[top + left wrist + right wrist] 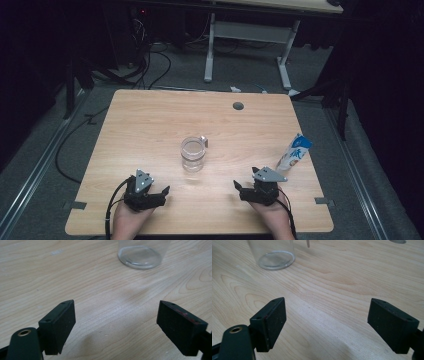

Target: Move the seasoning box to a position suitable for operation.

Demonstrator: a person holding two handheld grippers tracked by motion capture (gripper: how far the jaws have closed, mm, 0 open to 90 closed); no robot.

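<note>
Blue-and-white carton [294, 152] standing near the table's [150, 120] right edge, round grommet hole [238, 106] towards its far edge, perhaps capped

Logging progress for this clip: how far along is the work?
Nothing looks done yet. Left hand-held gripper and right hand-held gripper rest open and empty near the table's front edge. The glass and carton stand untouched; all handling remains.

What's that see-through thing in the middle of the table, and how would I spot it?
Start at the wooden table and look to its middle, ahead of both hands. There a clear glass stands upright, apart from everything. Unlike the blue and white carton at the right edge, it is transparent.
</note>
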